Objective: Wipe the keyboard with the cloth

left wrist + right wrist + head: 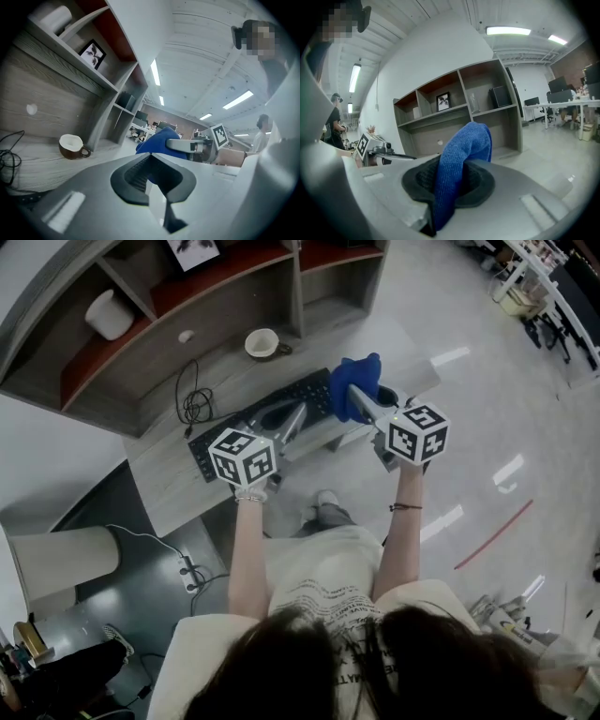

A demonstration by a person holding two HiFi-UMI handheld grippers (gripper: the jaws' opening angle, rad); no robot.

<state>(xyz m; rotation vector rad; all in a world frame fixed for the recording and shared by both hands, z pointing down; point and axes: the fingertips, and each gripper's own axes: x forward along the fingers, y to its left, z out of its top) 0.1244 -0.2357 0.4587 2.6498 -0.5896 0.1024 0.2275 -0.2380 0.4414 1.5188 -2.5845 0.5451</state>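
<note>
A black keyboard (307,390) lies on the grey desk (164,486), partly hidden under both grippers. My right gripper (354,395) hovers over the keyboard's right end, shut on a blue cloth (356,381). In the right gripper view the cloth (461,157) stands up out of the closed jaws (454,176). My left gripper (284,420) hangs over the keyboard's middle with its jaws together and nothing in them (150,157). The left gripper view shows the cloth (154,140) just beyond its tips, with the right gripper (187,146) beside it.
A brown and white cup (262,343) stands behind the keyboard, and a black cable (194,404) coils at its left. Shelves behind the desk hold a white pot (110,315) and a framed picture (192,251). A power strip (190,570) lies on the floor.
</note>
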